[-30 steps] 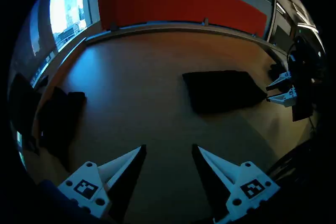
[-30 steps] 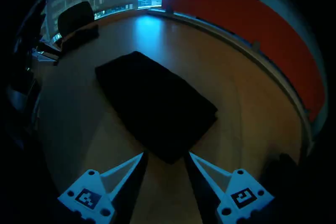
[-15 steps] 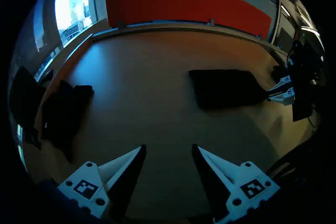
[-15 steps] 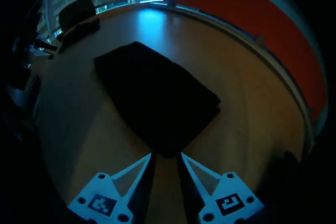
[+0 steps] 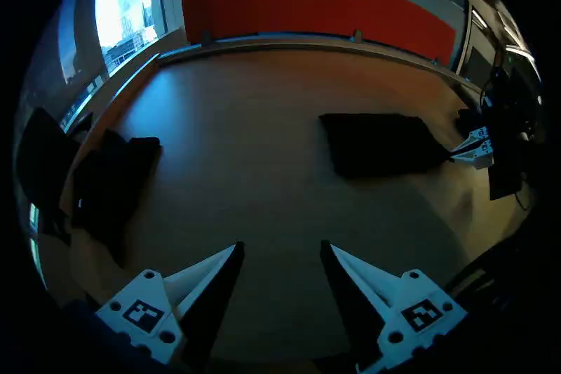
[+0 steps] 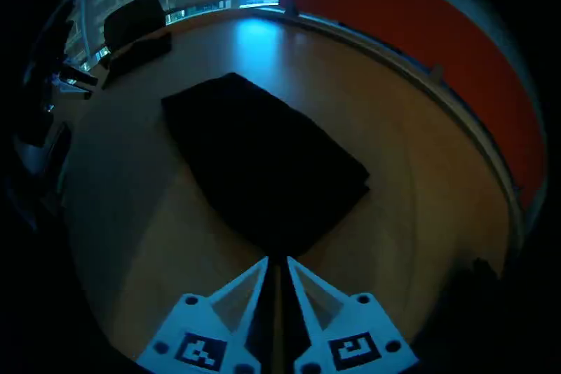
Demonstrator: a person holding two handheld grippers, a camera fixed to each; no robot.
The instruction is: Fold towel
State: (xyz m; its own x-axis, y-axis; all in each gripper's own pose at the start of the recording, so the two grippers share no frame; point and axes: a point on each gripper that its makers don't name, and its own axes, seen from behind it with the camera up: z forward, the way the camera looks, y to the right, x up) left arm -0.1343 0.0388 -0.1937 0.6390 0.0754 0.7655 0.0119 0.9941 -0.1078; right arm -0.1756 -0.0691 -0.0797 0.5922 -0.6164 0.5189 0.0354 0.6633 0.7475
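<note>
A dark towel lies flat as a folded rectangle on the wooden table, to the right of the middle in the left gripper view. My left gripper hovers open over bare table, well short of the towel. My right gripper appears at the towel's far right corner. In the right gripper view the towel stretches away from me, and my right gripper has its fingers pressed together on the towel's near corner.
A red partition runs along the table's far edge. A dark bundle lies at the table's left side beside a chair. In the right gripper view a chair stands near the windows.
My right gripper moved forward onto the towel's near corner and its fingers went from open to shut. The left gripper stayed open and drifted only slightly.
</note>
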